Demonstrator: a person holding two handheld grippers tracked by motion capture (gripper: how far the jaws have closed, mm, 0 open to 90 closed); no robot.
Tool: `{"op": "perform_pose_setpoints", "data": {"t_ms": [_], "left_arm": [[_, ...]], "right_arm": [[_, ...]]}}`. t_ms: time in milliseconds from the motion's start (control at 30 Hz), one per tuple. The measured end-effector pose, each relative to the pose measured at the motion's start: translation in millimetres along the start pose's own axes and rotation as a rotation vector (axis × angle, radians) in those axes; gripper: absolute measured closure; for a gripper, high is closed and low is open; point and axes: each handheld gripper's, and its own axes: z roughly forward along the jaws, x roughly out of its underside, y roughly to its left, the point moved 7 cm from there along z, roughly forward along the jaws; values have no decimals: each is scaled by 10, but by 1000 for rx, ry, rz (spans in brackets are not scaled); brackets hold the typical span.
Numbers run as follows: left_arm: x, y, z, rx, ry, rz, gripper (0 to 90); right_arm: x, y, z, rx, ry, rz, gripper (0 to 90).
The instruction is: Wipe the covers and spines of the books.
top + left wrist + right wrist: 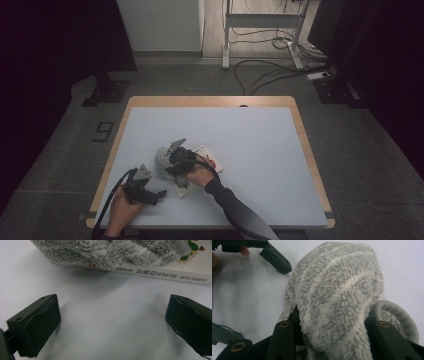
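High view: the right gripper (170, 159), held in the person's right hand (199, 175), sits over a grey fluffy sock (162, 157) in the near-left part of the tabletop (250, 150). The sock lies partly on a thin white book (209, 159). The left gripper (160, 194) rests near the front-left corner, held by the left hand (121, 210), pointing toward the book. From the middle to the far and right edges the pale surface lies bare, with wide room.

Left gripper view: the fingers (35, 330) stand wide apart, holding nothing, flat pale tabletop (107, 322) between them. Just ahead, apart from the tips, lies the book's spine (160, 274) with printed characters, and the sock (110, 252) lies over the book's upper face.

Right gripper view: the fingers (284, 337) are clamped on a thick fold of the striped sock (337, 295), one on each side, pile bulging between them. The sock's ribbed cuff (397, 315) curls beside one finger. The other gripper's finger (275, 260) shows beyond, on the tabletop (249, 290), near the sock but apart from it.
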Motion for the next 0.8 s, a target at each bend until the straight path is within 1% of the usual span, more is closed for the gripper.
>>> {"op": "perform_pose_setpoints", "data": {"t_ms": [200,367,633,800], "left_arm": [[0,-2,0,1,0,-2,0],[2,0,-1,0,2,1,0],[1,0,0,0,2,1,0],[2,3,-1,0,3,3,0]], "right_arm": [[-7,-8,-10,-2,-3,10,546],[-37,-12,-54,-4,-5,11,545],[-117,-50,-202,3,-28,6,545],[-151,-98,-303,14,-40,17,545]]}}
